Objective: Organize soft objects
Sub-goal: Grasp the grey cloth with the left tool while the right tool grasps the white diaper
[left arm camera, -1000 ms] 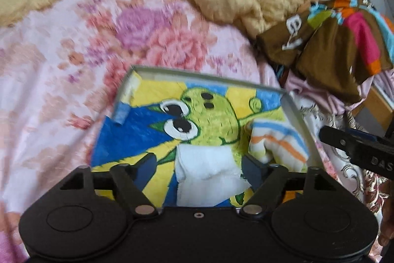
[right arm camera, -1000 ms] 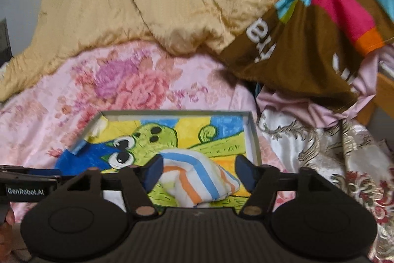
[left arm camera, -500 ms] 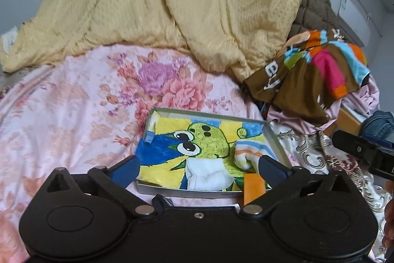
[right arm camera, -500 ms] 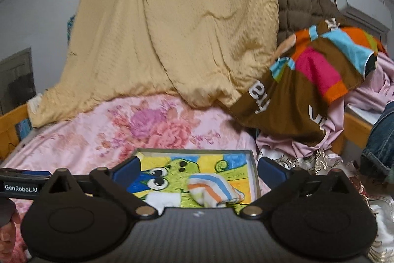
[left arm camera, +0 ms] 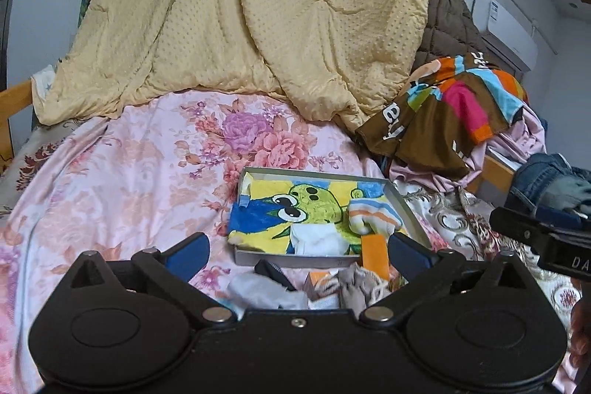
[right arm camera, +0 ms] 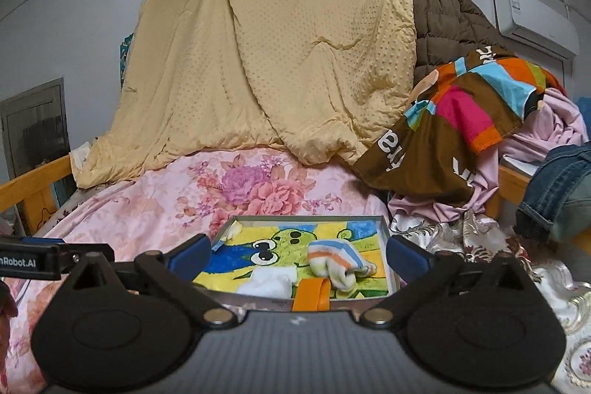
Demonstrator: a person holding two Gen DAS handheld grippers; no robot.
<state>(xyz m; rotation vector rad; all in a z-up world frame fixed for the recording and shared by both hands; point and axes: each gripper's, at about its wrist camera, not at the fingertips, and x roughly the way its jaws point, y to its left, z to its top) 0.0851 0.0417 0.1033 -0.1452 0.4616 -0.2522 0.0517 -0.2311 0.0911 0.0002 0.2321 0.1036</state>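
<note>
A yellow blanket point(right arm camera: 280, 61) hangs over the head of the bed point(left arm camera: 122, 180), whose pink floral sheet carries a shallow tray point(left arm camera: 400, 200) lined with a cartoon print; inside it lie a striped sock point(left arm camera: 373, 216) to the right and a white sock point(left arm camera: 317, 239) at the near edge; more small soft items point(left arm camera: 354, 287) sit just in front of the tray; the left claw point(left arm camera: 297, 255) and right claw point(right arm camera: 299, 255) both stand wide and empty, having just been opening.

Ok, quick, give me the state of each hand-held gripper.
Left hand-held gripper: open, holding nothing.
Right hand-held gripper: open, holding nothing.
</note>
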